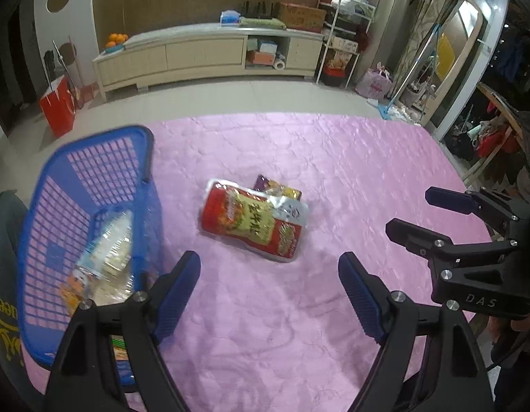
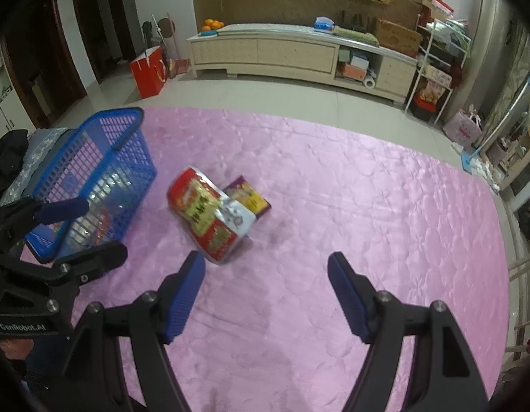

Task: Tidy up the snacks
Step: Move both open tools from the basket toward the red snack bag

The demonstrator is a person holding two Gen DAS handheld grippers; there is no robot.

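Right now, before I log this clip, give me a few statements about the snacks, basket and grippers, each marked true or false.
1. The left gripper holds the red snack bag. False: its jaws are open and empty.
2. The blue basket already contains snacks. True.
3. The purple packet lies in the basket. False: it lies on the pink cloth, partly under the red bag.
4. The right gripper is open. True.

blue basket (image 1: 93, 185), red (yellow-printed) snack packet (image 1: 251, 226)
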